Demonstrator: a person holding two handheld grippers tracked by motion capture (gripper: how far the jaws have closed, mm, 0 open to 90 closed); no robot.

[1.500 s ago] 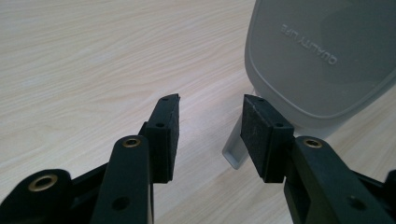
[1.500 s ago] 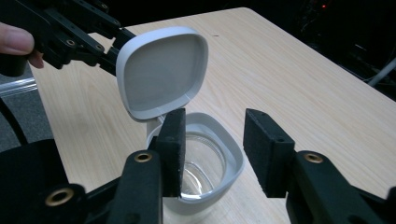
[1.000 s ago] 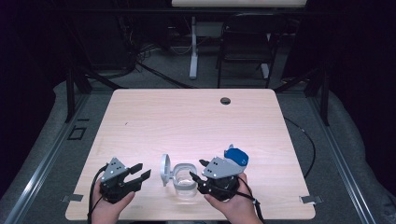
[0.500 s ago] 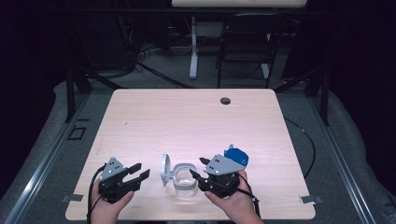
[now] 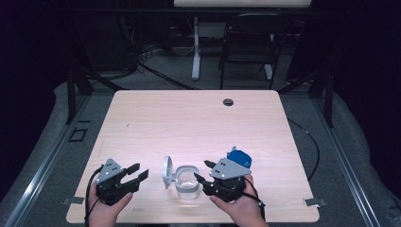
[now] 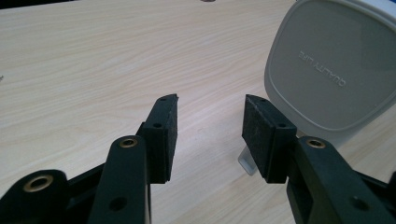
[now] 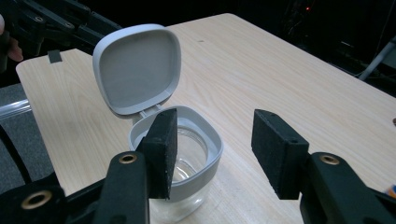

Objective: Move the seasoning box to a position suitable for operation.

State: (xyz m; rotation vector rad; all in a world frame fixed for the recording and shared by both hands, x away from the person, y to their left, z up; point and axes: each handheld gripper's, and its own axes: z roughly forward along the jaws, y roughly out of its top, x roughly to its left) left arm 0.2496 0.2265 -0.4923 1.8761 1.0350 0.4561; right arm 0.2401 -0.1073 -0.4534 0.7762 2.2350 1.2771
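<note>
Light falls from above onto the pale wood surface (image 5: 198,127) in the high view, brightest near its middle, while everything round it from nine through twelve to three o'clock sinks into near black. The picture is soft and grainy. In both gripper views the near black pads look sharp and the far edges blur slightly.

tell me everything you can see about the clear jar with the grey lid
The jar is a small clear container, glass or clear plastic, with a rounded-square grey collar round its mouth. It looks empty. Its grey flip lid is hinged at one side and stands open, upright; its outer face reads QUALITY LIFE. It stands upright on the wooden table near the front edge, between the two grippers. Whether anything but the table touches it I cannot tell.
</note>
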